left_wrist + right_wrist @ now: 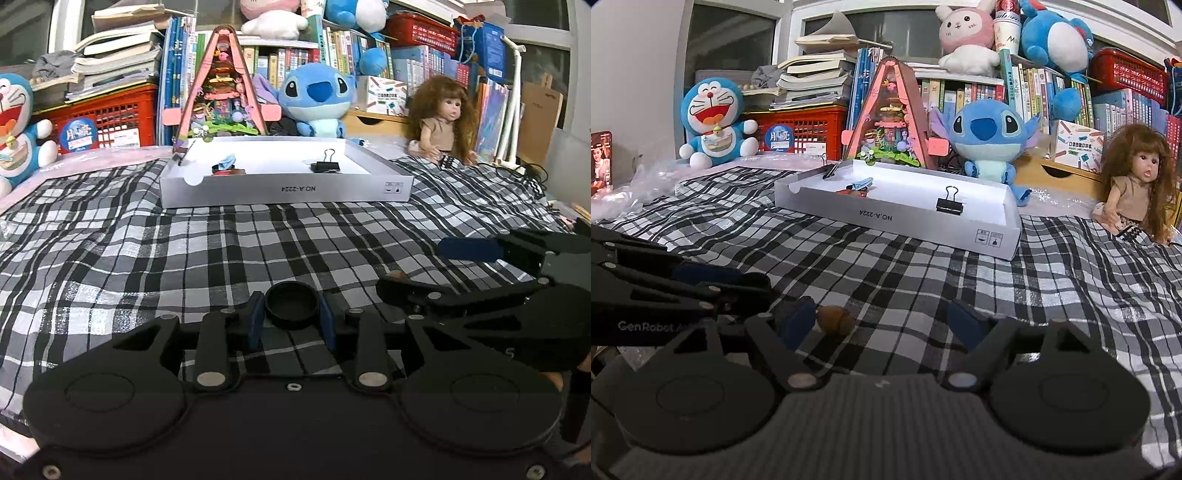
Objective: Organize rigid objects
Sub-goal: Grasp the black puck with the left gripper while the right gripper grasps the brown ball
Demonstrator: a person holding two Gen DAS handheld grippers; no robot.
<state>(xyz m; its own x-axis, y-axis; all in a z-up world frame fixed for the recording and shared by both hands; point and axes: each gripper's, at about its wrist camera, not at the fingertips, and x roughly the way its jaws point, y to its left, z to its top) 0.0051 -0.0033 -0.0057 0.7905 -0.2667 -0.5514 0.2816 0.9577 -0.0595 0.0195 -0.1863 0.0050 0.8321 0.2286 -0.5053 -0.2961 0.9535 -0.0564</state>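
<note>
My left gripper is shut on a small round black cap; its blue pads press the cap's two sides just above the checked cloth. My right gripper is open, and a small brown rounded object lies on the cloth between its fingers, close to the left pad without touching it. The two grippers sit side by side: the right one shows at the right edge of the left wrist view. Ahead lies a shallow white box tray holding a black binder clip and a small toy figure.
A second binder clip is clipped on the tray's far left corner. Behind the tray stand a pink triangular toy house, a blue plush, a Doraemon plush and a doll. Books and red crates line the back.
</note>
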